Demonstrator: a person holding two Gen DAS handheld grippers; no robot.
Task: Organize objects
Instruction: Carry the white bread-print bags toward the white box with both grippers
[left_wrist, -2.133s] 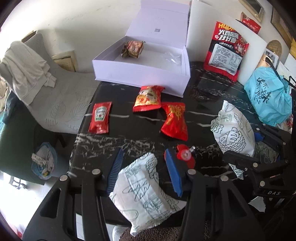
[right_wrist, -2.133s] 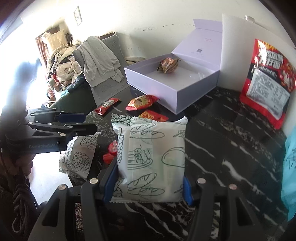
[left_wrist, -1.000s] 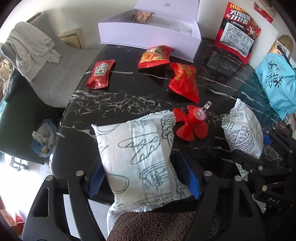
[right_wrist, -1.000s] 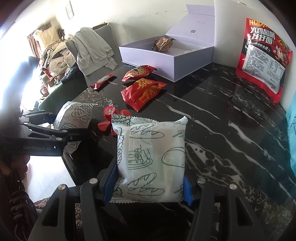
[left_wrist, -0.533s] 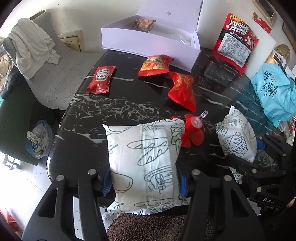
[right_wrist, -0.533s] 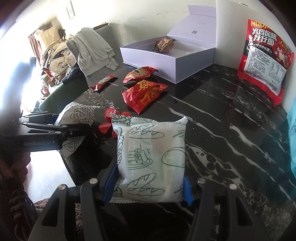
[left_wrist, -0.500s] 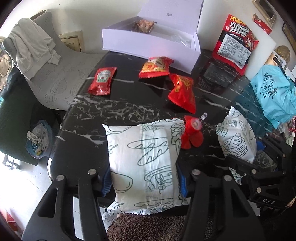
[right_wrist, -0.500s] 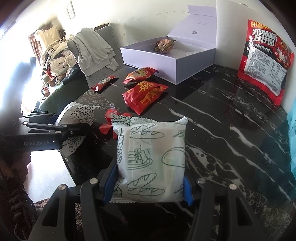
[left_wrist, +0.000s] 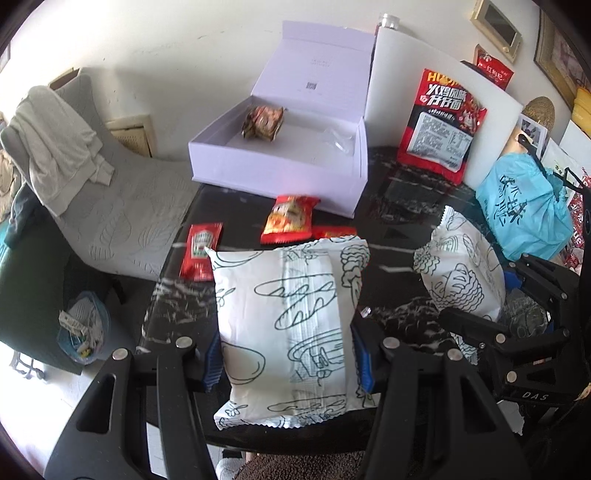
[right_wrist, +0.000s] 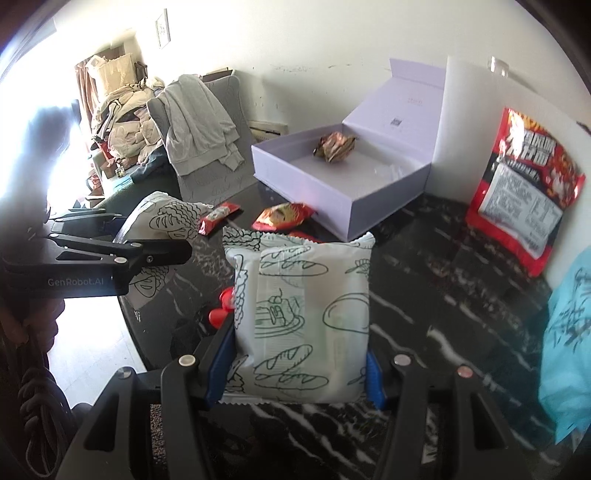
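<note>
Bread packs look light, puffy and squishy, so side grips suit: left gripper (left_wrist: 286, 354) clamps one (left_wrist: 291, 325), right gripper (right_wrist: 297, 373) another (right_wrist: 301, 317), both lifted short of the box (left_wrist: 280, 173).

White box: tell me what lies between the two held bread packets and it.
Nothing tall. Both bread packets are held above the table; only flat red snack packets lie before the open white box.
</note>
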